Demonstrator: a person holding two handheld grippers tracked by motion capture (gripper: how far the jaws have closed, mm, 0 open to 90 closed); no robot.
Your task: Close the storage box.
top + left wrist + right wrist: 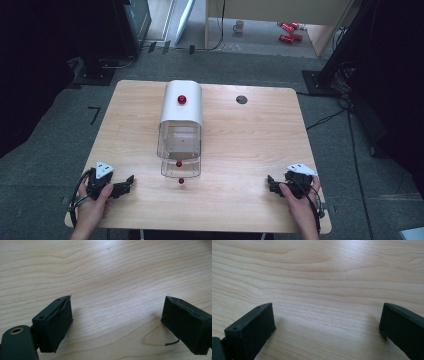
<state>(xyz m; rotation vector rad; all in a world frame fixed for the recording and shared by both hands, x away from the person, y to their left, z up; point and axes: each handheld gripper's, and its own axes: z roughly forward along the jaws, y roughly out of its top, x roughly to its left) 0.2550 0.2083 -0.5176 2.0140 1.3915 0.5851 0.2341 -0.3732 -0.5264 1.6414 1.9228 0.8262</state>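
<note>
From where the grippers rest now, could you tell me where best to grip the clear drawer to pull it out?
Probably by the red knob on the front of the clear drawer, coming from the person's side: it juts toward that table edge, and the smooth panel offers no other hold.

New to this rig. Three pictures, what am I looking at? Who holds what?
No robot arm here: a person stands at a wooden table with a handheld two-jaw gripper in each hand. The high view looks down from above; the left gripper lies near the left front edge, the right gripper near the right front. The other two pictures come from cameras riding on each gripper, looking along its black jaws at bare wood. Both stand open and hold nothing. Mid-table sits a small drawer unit, white top, clear drawers, red knobs, its lower drawer pulled out.
</note>
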